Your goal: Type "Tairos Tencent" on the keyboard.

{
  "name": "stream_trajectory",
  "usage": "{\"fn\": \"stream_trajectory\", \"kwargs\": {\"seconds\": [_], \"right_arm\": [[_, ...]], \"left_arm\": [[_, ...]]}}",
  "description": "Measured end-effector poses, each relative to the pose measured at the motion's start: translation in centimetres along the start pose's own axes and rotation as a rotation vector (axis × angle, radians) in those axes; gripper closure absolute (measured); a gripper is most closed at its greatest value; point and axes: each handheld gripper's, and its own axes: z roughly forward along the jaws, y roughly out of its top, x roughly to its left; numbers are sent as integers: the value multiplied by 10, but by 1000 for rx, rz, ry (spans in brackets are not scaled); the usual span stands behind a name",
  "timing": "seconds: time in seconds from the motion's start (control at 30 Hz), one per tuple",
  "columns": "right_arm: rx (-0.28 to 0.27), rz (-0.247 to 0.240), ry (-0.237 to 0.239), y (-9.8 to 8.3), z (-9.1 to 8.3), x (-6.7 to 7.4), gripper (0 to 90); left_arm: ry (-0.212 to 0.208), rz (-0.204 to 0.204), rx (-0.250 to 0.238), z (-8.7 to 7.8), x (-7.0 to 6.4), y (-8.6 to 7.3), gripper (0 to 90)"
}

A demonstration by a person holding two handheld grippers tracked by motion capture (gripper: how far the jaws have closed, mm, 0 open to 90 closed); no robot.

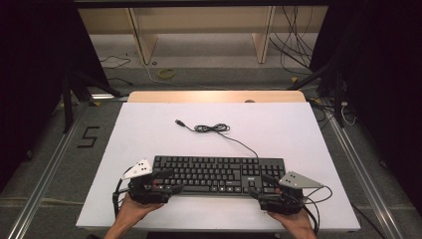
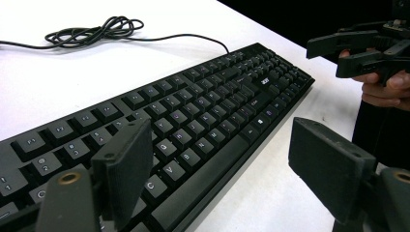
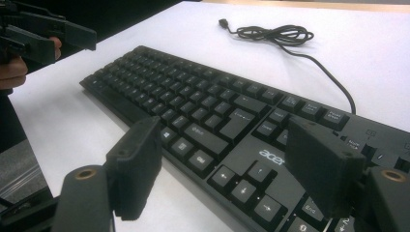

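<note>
Keyboard (image 1: pixel 219 174), black and full-size, lies flat on the near half of the white table (image 1: pixel 149 129). At the keyboard's left end hovers the left gripper (image 1: pixel 166 180), jaws spread wide and empty; at its right end the right gripper (image 1: pixel 266 185), likewise wide and holding nothing. Judged rigid, light and long, with a smooth plastic case likely to slip: best taken by the thin front edge or the two short ends, one gripper each, clear of the keys. Beyond the keyboard's far edge trails its limp cable (image 1: pixel 214 128), loosely coiled, ending in a plug (image 1: pixel 178 121).
</note>
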Motion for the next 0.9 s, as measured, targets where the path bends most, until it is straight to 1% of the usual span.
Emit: {"fn": "stream_trajectory", "kwargs": {"seconds": [0.57,0.6,0.63,0.67,0.87,0.9], "right_arm": [[-2,1,2,1,2,1,303],[-2,1,2,1,2,1,303],[-2,1,2,1,2,1,303],[4,-7,22,17,18,8,303],[4,-7,22,17,18,8,309],[4,-7,22,17,18,8,309]], "left_arm": [[2,-1,-3,0,0,0,238],[40,-24,-11,-3,4,1,238],[40,-24,-11,-3,4,1,247],[40,-24,-11,-3,4,1,247],[40,-24,-11,-3,4,1,247],[43,-29,-16,-3,4,2,247]]}}
